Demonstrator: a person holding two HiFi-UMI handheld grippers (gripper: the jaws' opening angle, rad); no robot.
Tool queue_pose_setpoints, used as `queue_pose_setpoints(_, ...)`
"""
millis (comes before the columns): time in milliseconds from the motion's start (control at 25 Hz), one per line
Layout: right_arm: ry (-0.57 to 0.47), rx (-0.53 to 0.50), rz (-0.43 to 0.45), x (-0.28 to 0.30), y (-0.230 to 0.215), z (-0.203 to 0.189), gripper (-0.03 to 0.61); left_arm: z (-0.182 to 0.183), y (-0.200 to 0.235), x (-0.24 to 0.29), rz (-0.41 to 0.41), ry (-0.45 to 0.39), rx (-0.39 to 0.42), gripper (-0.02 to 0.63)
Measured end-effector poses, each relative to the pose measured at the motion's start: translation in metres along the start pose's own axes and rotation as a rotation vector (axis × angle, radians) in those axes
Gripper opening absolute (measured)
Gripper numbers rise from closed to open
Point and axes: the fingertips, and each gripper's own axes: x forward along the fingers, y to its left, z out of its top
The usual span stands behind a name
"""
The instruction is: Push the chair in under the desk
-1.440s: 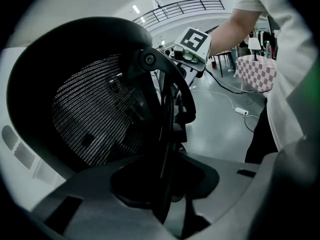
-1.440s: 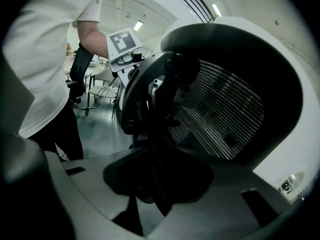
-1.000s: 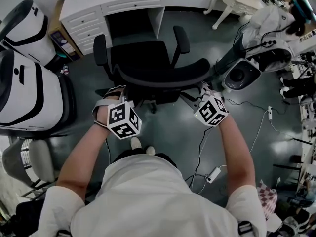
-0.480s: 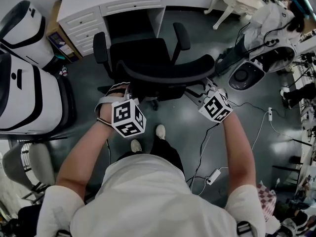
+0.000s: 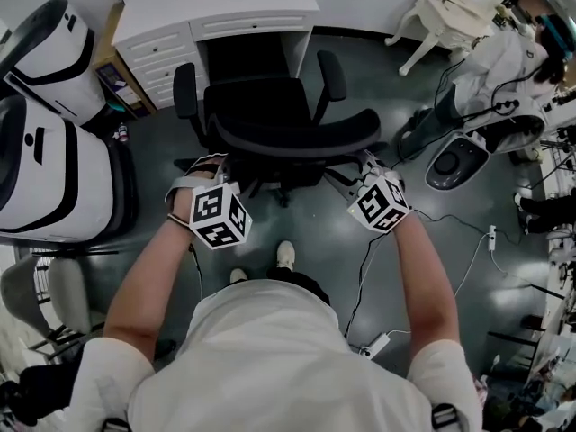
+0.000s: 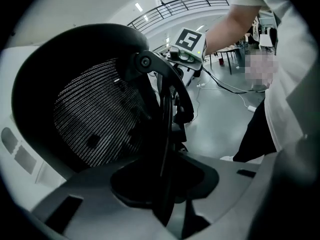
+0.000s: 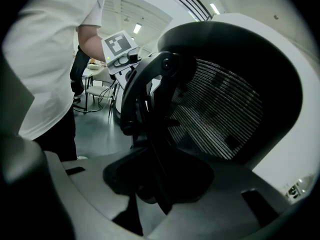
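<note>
A black office chair point(image 5: 261, 102) with armrests faces the white desk point(image 5: 225, 12), its seat front at the desk's knee opening. Its curved mesh backrest point(image 5: 297, 135) is nearest me. My left gripper point(image 5: 213, 162) is at the backrest's left end and my right gripper point(image 5: 367, 162) at its right end. In the left gripper view the backrest's black rim point(image 6: 162, 134) runs down between the jaws of the left gripper point(image 6: 165, 184). The right gripper view shows the same: the rim point(image 7: 150, 129) sits between the jaws of the right gripper point(image 7: 155, 184). Both look shut on it.
Large white and black machines point(image 5: 45, 160) stand at the left and the desk's drawer unit point(image 5: 162, 48) beside the opening. A round-based device point(image 5: 459, 165) and floor cables point(image 5: 468, 232) lie at the right, with a power strip point(image 5: 376, 345) near my feet. A person point(image 5: 513, 52) is at the far right.
The chair has rolled closer to the desk, with both grippers staying on the backrest ends. My feet have stepped forward behind it.
</note>
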Motion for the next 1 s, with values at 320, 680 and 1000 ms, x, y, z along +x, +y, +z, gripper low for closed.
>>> queue_pose_setpoints(320, -0.015, -0.017, 0.002, 0.015, -0.025, -0.009, 0.133, 0.000, 0.023, 0.019, 0.010, -0.002, 0.000, 0.123)
queue_pose_setpoints(680, -0.037, -0.031, 0.011, 0.029, -0.054, -0.012, 0.133, 0.001, 0.048, 0.034, 0.030, 0.003, -0.006, 0.123)
queue_pose_setpoints(1000, -0.037, -0.034, 0.019, 0.042, -0.077, -0.015, 0.133, 0.000, 0.071, 0.047, 0.043, 0.006, -0.007, 0.123)
